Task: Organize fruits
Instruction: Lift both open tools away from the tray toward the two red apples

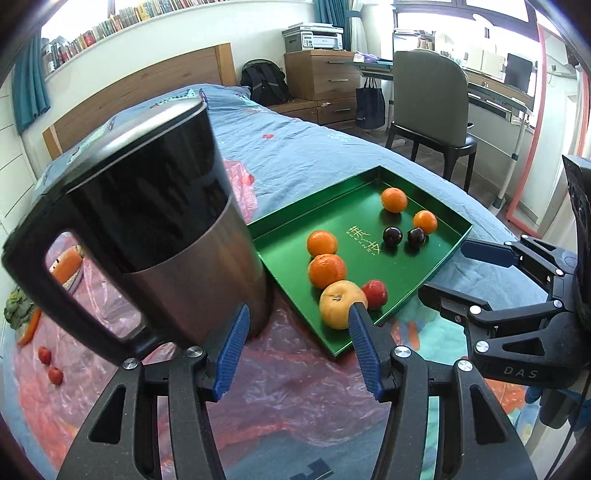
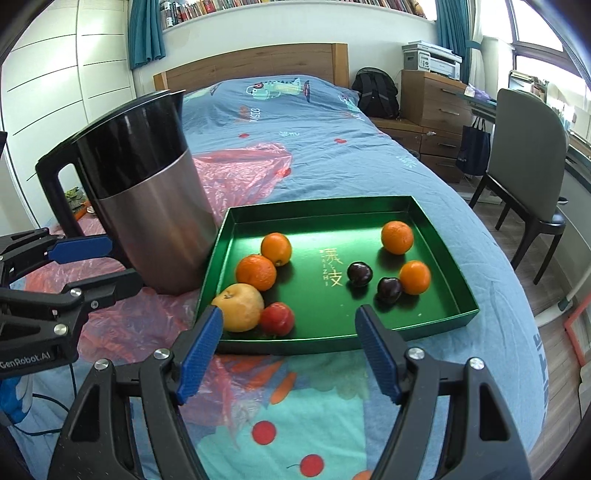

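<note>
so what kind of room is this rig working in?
A bedroom, likely doubling as a study: the green tray sits on a bed with a wooden headboard, with a bookshelf, drawers topped by a printer, and a desk chair.

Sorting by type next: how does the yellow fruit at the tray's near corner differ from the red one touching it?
The yellow fruit is clearly bigger than the red fruit. It is pale yellow-orange with a dark stem dimple showing; the red fruit is glossy red, with no stem visible. Both are round, lie touching, and sit in the green tray.
</note>
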{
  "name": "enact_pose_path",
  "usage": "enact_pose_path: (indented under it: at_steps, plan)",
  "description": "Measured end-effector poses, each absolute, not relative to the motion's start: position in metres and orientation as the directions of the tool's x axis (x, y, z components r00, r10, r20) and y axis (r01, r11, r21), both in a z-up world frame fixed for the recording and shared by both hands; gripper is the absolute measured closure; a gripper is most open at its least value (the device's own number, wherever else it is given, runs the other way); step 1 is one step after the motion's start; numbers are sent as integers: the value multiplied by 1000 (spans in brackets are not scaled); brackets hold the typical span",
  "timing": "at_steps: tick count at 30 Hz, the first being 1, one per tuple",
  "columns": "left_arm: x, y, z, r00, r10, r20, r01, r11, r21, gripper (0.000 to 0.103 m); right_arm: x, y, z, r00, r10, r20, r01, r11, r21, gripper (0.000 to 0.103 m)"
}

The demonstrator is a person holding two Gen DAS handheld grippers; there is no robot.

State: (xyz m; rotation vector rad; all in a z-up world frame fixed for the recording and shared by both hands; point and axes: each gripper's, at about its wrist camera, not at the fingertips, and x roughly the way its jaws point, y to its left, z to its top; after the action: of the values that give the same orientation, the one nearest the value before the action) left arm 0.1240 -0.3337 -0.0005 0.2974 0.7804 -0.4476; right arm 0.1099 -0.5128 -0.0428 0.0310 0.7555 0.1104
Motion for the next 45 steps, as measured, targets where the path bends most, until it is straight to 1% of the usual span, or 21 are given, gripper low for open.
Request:
enact_pose_path:
  at_steps: [3, 11, 25, 35, 39, 45]
  plan:
    - [118, -313, 4, 646, -254, -720, 460, 882, 101, 49, 99, -496, -39, 725, 141, -674, -116, 990, 82, 0]
    - [109, -262, 14, 693, -190, -695, 336, 939, 79, 49, 71, -456, -31, 728, 208, -654, -178, 978, 113, 0]
    - [85, -182, 26, 760, -37, -649, 170, 975, 144, 49, 44, -412, -19, 723, 269, -636, -247, 961, 125, 0]
    - [77, -118, 22, 752, 62, -656, 57, 986, 159, 49, 40, -376, -18, 702, 313, -640, -304, 944, 128, 0]
    - [77, -93, 19, 739, 106, -665, 1, 988, 158, 45, 41, -358, -17, 693, 326, -643, -327, 937, 122, 0]
    - [77, -53, 14, 719, 171, -674, -94, 984, 150, 44, 42, -337, -17, 676, 333, -658, -354, 929, 107, 0]
